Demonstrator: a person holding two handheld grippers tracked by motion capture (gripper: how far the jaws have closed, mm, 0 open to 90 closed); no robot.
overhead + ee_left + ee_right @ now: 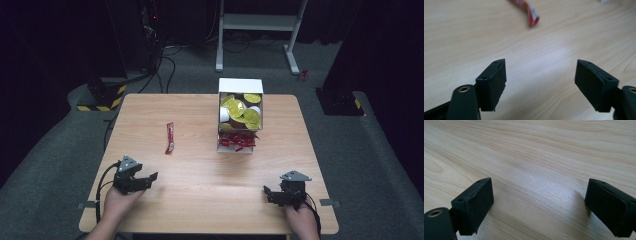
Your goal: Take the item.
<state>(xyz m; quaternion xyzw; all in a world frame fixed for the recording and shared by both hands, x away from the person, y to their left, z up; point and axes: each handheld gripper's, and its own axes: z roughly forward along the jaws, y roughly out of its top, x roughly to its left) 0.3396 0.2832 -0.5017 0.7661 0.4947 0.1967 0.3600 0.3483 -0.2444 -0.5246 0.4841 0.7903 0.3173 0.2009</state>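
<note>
The left gripper sits near the front left corner of the wooden table, its jaws standing wide apart with nothing between them. In the left gripper view the pads frame bare wood, and the red sachet lies beyond them — cut off by the top edge, so only its lower end shows, somewhat blurred. From the high view the same red sachet lies alone on the table, well apart from the gripper and to the left of the white box. That box holds gold-lidded cups at the back and a heap of red sachets at the front; how many there are is hard to make out. The right gripper rests near the front right corner, jaws open too — its own view shows plain wood between the pads.
</note>
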